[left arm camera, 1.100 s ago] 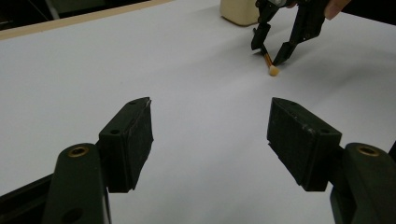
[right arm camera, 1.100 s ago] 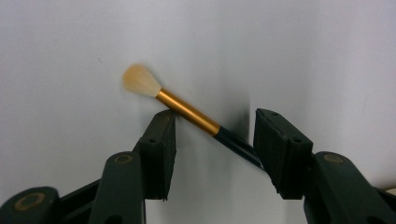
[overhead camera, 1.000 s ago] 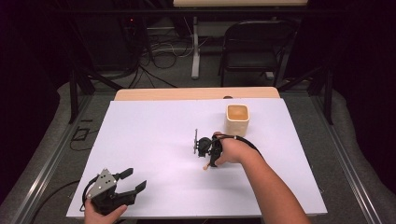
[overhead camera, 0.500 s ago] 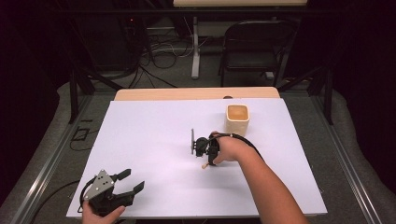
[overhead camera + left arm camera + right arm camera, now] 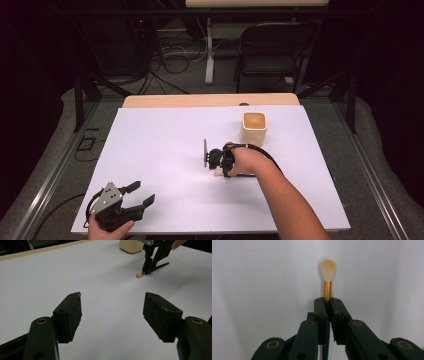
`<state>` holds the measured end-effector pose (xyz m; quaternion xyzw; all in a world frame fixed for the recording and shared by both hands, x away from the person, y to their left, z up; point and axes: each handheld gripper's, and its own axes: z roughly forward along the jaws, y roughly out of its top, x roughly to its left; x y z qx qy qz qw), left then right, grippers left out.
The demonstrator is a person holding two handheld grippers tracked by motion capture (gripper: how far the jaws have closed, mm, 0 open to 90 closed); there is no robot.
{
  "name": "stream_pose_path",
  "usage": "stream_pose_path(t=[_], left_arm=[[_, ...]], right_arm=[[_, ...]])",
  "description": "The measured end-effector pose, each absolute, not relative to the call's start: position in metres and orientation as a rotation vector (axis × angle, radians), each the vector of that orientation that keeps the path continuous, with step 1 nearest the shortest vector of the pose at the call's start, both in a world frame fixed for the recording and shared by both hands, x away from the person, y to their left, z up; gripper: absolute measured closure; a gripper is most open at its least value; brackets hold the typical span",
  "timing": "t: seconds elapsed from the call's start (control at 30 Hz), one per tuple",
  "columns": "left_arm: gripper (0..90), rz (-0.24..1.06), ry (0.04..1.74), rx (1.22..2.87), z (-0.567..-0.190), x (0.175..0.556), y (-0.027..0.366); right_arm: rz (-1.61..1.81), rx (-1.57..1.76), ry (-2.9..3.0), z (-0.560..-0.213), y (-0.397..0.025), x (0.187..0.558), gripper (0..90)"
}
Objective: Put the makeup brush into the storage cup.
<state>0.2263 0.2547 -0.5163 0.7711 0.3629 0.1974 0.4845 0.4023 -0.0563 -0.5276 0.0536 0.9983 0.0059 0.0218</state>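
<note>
The right gripper [image 5: 327,305] is clamped on a brush [image 5: 327,277] near the table [image 5: 165,150] centre, bristle tip low by the white sheet and dark handle rising toward 12 o'clock. Since a second ago it has shifted slightly toward 9 o'clock. The beige cup [image 5: 254,127] stands at its 1 o'clock. The left gripper [image 5: 137,197], at 7 o'clock, stays spread apart.

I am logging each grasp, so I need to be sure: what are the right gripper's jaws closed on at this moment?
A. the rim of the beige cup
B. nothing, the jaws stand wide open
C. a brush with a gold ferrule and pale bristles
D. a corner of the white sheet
C: in the right gripper view the right gripper has its jaws pressed together on the brush, whose gold ferrule and pale bristles stick out beyond them.
</note>
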Motion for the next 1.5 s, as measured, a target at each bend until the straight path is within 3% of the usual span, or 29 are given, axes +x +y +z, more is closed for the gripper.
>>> stream_pose_path(t=[1.5], left_arm=[[31.3,0.471,0.875,1.877,-0.516,0.229,0.251]], right_arm=[[0.039,0.243,3.020,-0.486,-0.057,0.388,83.8]])
